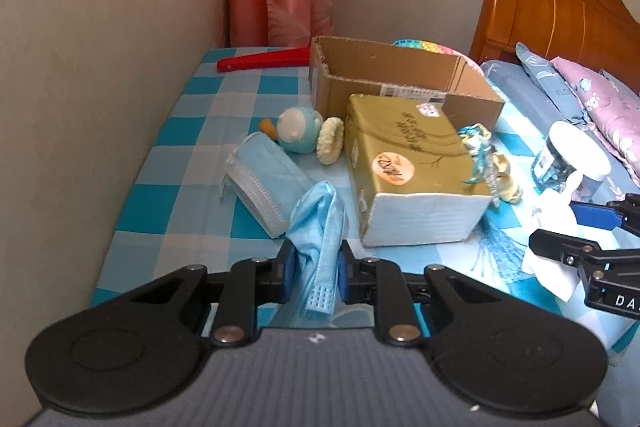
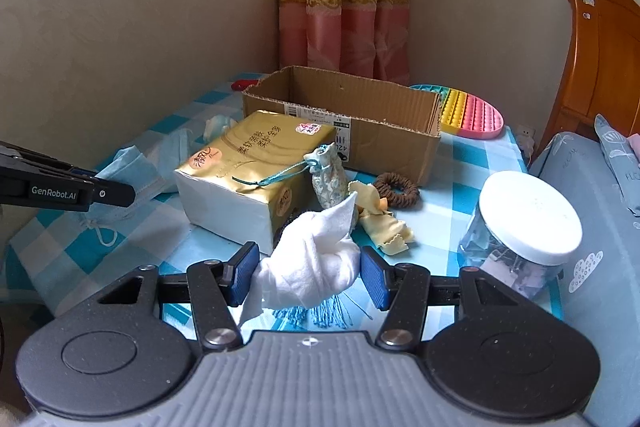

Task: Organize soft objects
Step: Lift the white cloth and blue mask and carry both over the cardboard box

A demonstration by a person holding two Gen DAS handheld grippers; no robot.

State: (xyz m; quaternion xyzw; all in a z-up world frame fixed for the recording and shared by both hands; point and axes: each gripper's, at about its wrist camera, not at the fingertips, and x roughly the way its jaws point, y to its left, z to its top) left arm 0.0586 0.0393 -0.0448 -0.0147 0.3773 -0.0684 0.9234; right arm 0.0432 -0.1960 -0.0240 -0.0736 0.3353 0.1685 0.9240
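My left gripper pinches a crumpled blue pleated face mask, its long axis running upright between the pads. My right gripper clasps a soft white cloth, peaked toward twelve o'clock. Beyond, at twelve o'clock, the corrugated cardboard box stands open-topped behind a glossy gold tissue pack on the checked sheet.

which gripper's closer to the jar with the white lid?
Right. The right gripper, holding a white cloth, sits just beside the jar. The left gripper is farther, past the gold tissue pack.
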